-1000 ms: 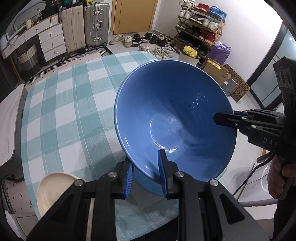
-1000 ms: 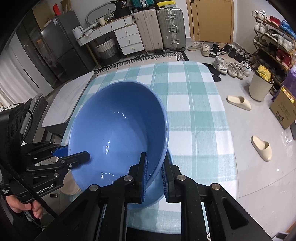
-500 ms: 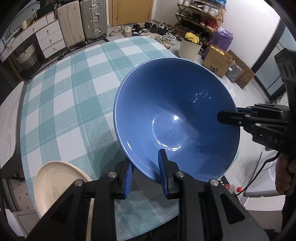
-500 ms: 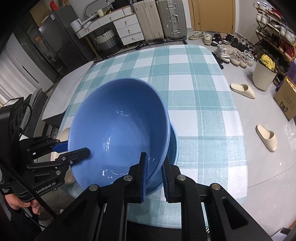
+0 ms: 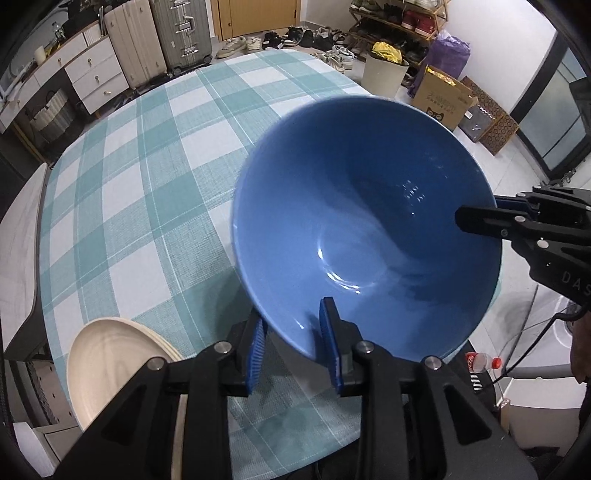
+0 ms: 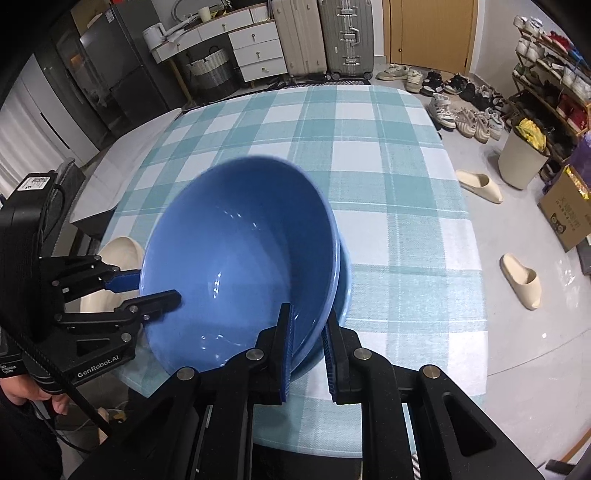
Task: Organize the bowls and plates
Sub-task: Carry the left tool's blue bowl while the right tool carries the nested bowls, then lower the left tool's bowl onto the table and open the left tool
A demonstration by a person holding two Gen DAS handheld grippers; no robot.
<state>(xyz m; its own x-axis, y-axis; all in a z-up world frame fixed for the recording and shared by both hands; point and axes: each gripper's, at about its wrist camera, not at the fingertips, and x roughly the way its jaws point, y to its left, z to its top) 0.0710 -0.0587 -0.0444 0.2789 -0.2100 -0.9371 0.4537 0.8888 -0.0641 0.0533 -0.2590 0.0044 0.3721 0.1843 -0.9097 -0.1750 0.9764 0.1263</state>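
Even indoor light. Ceiling glare spots inside blue bowl (image 5: 365,236); its far rim motion-blurred. Strong fisheye bending, dark vignette at corners.

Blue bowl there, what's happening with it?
A person holds a gripper in each hand, both at the rim of the blue bowl, nesting it into a second blue bowl on the checked table. The right gripper is clamped on the rim; the left gripper has jaws that have just been opening, rim between them.

A teal-checked cloth covers the worktop (image 6: 388,177); beyond it stand two suitcases (image 6: 325,37), white drawers (image 6: 255,55), a wooden door (image 6: 428,33) and a shoe rack (image 6: 546,85) on pale floor
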